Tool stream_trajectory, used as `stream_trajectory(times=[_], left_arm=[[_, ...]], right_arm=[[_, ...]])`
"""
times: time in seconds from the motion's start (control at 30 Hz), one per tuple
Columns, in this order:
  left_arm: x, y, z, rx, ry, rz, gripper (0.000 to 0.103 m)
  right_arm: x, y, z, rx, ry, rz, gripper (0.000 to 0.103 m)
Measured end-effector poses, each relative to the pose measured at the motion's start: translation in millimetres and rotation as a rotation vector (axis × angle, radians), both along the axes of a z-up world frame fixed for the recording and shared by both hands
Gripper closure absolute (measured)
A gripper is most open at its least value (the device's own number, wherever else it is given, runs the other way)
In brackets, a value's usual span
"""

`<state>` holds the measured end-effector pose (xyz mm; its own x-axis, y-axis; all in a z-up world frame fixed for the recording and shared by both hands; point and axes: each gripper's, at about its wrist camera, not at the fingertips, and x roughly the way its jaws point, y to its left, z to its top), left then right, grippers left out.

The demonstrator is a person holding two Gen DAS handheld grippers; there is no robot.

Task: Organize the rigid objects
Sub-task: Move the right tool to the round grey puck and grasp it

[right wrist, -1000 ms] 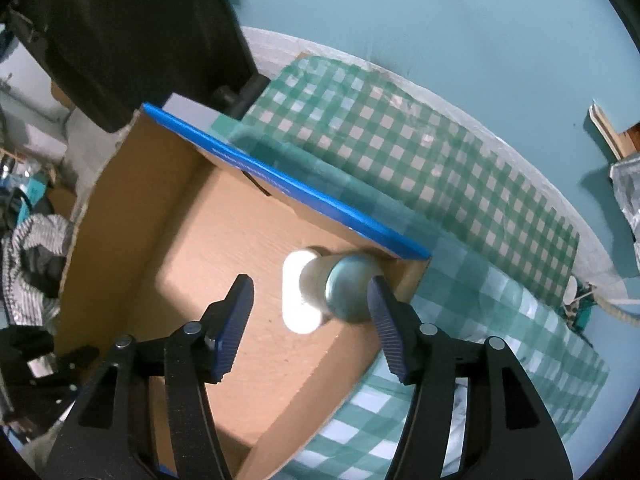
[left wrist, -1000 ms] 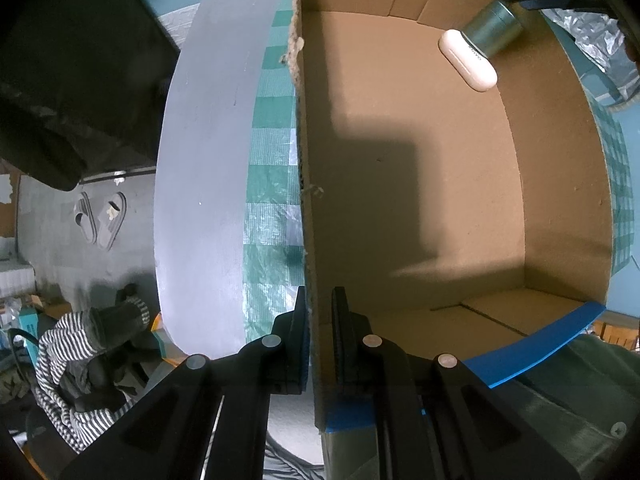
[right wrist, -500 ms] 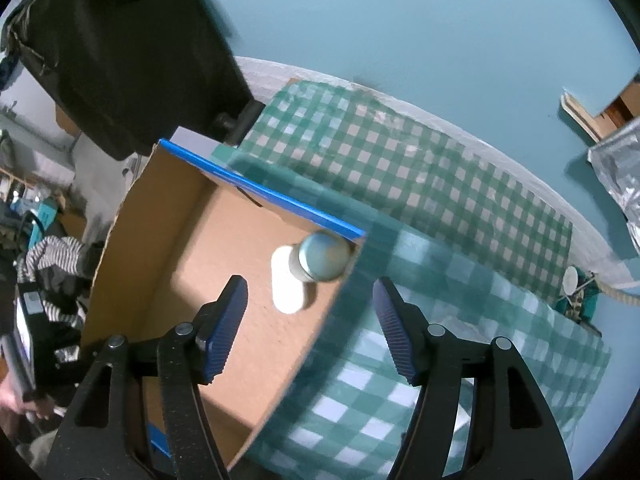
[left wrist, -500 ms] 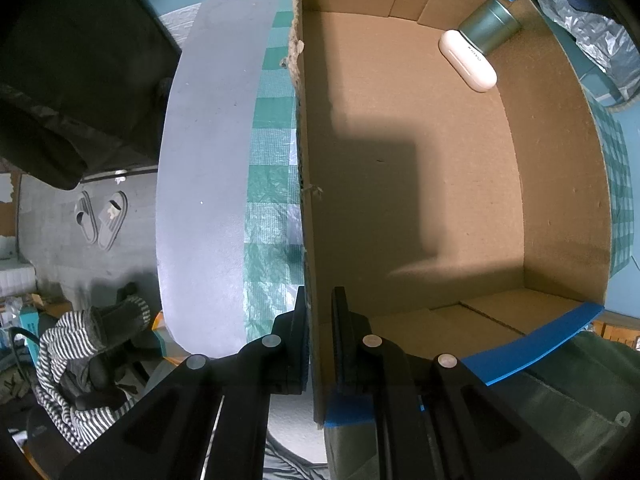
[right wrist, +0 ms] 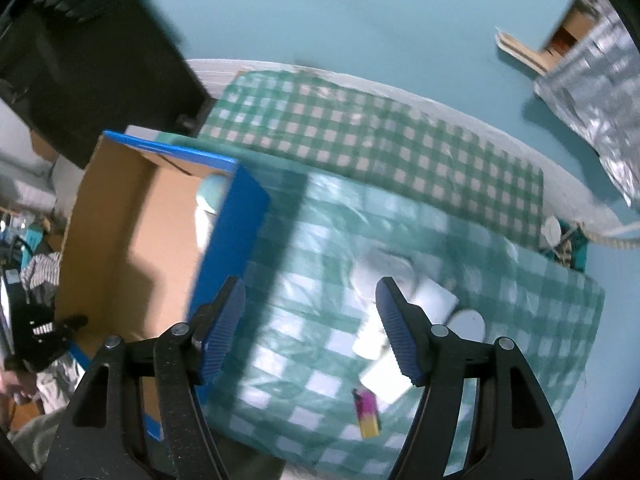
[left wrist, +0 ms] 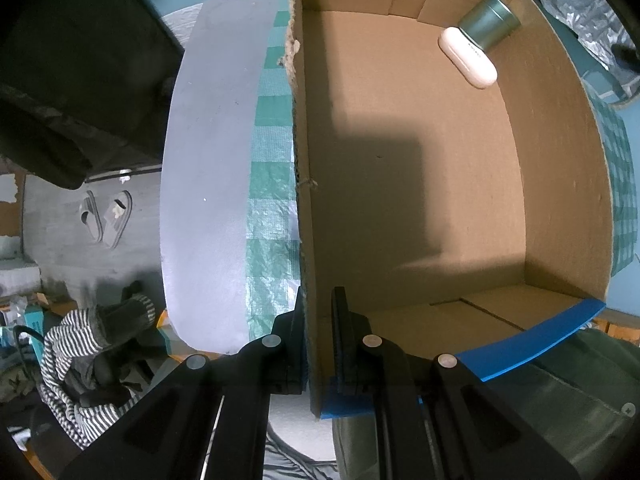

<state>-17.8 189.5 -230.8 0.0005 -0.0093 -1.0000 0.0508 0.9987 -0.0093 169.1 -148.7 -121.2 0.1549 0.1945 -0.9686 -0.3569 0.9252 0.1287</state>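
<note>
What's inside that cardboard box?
In the cardboard box, a metal tin and a white oval case lie together in one corner. The rest of the floor shows bare; the tin's contents can't be seen.

Quick count: one cardboard box (left wrist: 420, 200) with two things inside, one round metal tin (left wrist: 489, 21) and one white oval case (left wrist: 468, 58). One green checked cloth (right wrist: 380, 152) on the bench. On it, one small pink-and-yellow item (right wrist: 367, 412) plus a few blurry white pieces I can't count. Two slippers (left wrist: 106, 218) on the floor.
</note>
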Motion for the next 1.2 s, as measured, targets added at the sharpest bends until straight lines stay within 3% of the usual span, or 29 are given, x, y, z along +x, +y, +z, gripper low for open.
stream_trajectory(times=[0.3, 0.63, 0.97, 1.2], left_arm=[[0, 3, 1, 0.002, -0.003, 0.008, 0.094], [3, 1, -3, 0.02, 0.007, 0.021, 0.093], [2, -1, -3, 0.037, 0.013, 0.045, 0.093], [1, 1, -5, 0.042, 0.015, 0.061, 0.093]], right_arm=[[4, -82, -30, -0.009, 0.074, -0.124, 0.034], [11, -159, -96, -0.044, 0.153, -0.28, 0.034], [27, -193, -128, 0.015, 0.168, -0.449, 0.034], [31, -184, -139, -0.011, 0.208, -0.432, 0.034]])
